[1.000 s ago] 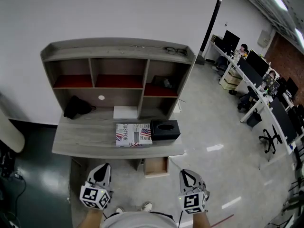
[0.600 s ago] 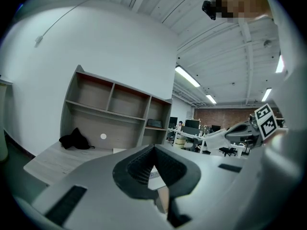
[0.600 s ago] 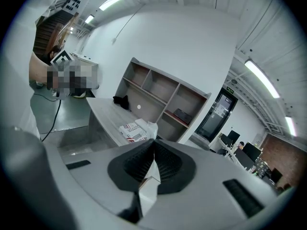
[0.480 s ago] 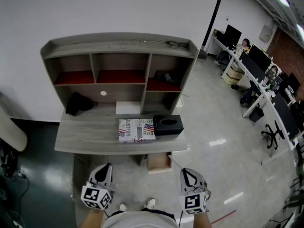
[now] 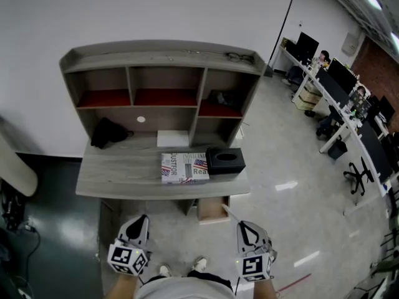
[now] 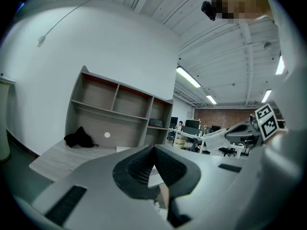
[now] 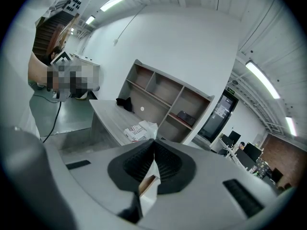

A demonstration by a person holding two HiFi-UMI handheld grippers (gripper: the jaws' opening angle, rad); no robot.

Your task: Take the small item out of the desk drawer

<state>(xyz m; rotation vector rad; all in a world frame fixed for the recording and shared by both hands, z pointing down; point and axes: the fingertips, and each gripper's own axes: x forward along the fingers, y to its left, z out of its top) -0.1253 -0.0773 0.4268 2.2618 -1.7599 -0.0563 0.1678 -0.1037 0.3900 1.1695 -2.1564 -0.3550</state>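
Head view puts both grippers low, well short of the desk [image 5: 118, 176]; the left gripper [image 5: 138, 220] and right gripper [image 5: 245, 226] each have their jaws pressed together on nothing. What I take for the drawer [image 5: 213, 210] sits under the desk's right end, well apart from both, its contents too small to make out.

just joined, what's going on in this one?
A person stands facing a desk with a hand-held gripper in each hand. The left hand-held gripper and the right hand-held gripper are both shut and empty, held low and short of the desk. Under the desk's right part a wooden drawer looks pulled out. What is inside it cannot be seen from here. Nothing has been touched or picked up yet.
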